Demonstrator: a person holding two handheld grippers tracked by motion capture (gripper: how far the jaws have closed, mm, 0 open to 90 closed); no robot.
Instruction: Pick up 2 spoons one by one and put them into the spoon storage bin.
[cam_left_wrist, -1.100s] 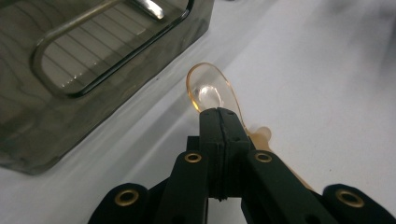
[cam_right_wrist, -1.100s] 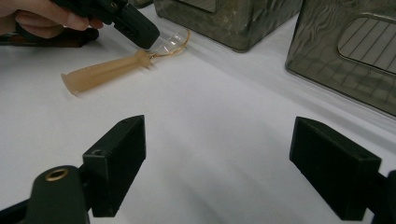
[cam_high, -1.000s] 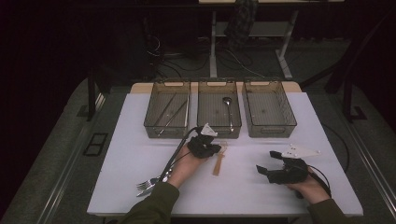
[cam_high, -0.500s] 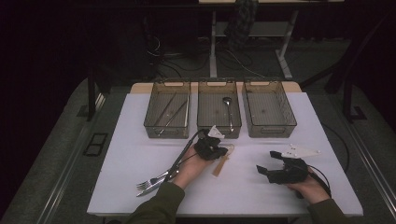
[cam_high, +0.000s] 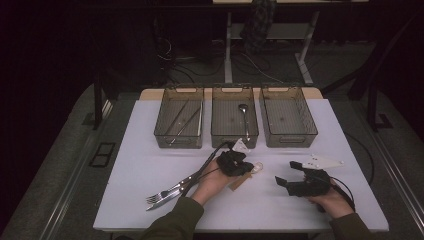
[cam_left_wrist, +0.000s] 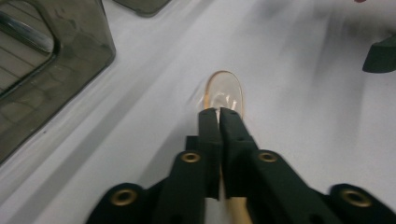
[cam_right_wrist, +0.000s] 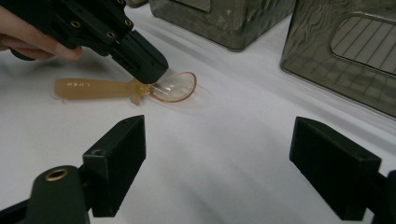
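An amber plastic spoon (cam_high: 240, 182) lies on the white table (cam_high: 150, 165), bowl pointing toward the trays. My left gripper (cam_high: 248, 168) comes down on its neck. In the left gripper view the jaws (cam_left_wrist: 218, 112) stand nearly together with the spoon's neck pinched between them and the clear bowl (cam_left_wrist: 226, 91) just beyond. They have just been opening slightly. The right gripper view shows that left gripper (cam_right_wrist: 149, 70) pressing on the spoon (cam_right_wrist: 93, 87). My right gripper (cam_high: 286, 173) rests to the right, wide open (cam_right_wrist: 219, 140) and empty.
Three smoky plastic trays stand in a row at the back: the left one (cam_high: 179, 142) holds long thin utensils, the middle one (cam_high: 235, 141) a metal spoon (cam_high: 243, 112), then the right one (cam_high: 287, 141). Forks (cam_high: 165, 194) lie at the front left.
My left hand and gripper have shifted to the right along the table, onto the amber spoon. The right gripper has stayed where it was.
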